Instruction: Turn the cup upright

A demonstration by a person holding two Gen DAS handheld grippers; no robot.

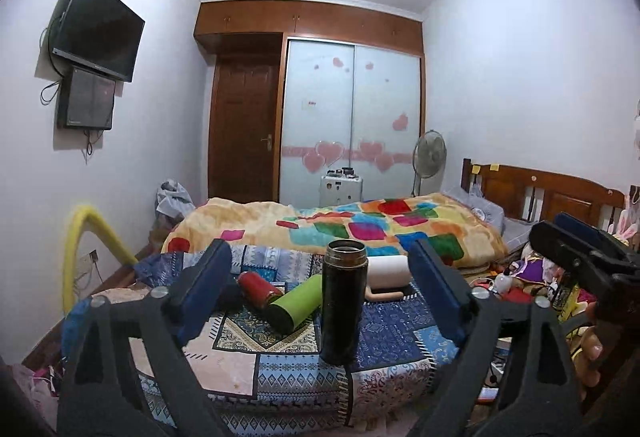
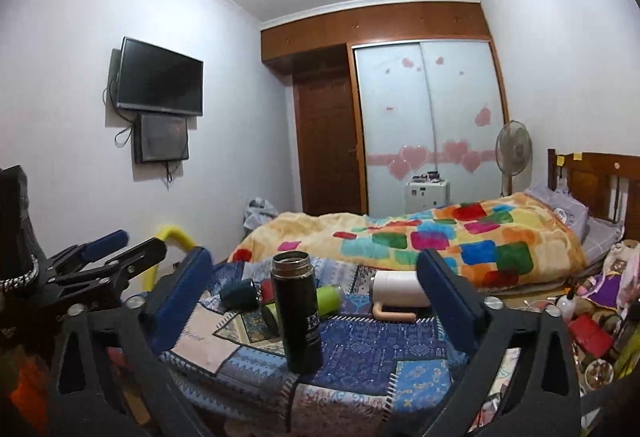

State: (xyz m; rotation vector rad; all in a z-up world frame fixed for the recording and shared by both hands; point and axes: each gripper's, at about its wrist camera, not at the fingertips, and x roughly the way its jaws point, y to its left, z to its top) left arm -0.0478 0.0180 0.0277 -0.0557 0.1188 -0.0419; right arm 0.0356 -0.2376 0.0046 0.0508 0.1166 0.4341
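A tall black flask cup (image 1: 343, 303) stands upright with its open mouth up on the patchwork cloth (image 1: 384, 321); it also shows in the right wrist view (image 2: 298, 311). My left gripper (image 1: 320, 283) is open and empty, its blue pads wide apart on either side of the cup, not touching it. My right gripper (image 2: 316, 291) is open and empty, a little behind and to the right of the cup. The right gripper shows at the right edge of the left wrist view (image 1: 576, 249). The left gripper shows at the left of the right wrist view (image 2: 108, 253).
A green cup (image 1: 298, 303), a red cup (image 1: 258, 287) and a white mug (image 1: 390, 273) with a wooden handle lie on their sides behind the flask. A dark blue cup (image 2: 240, 293) lies at the left. A bed (image 1: 360, 225) with a colourful blanket is beyond. Clutter (image 2: 592, 325) fills the right floor.
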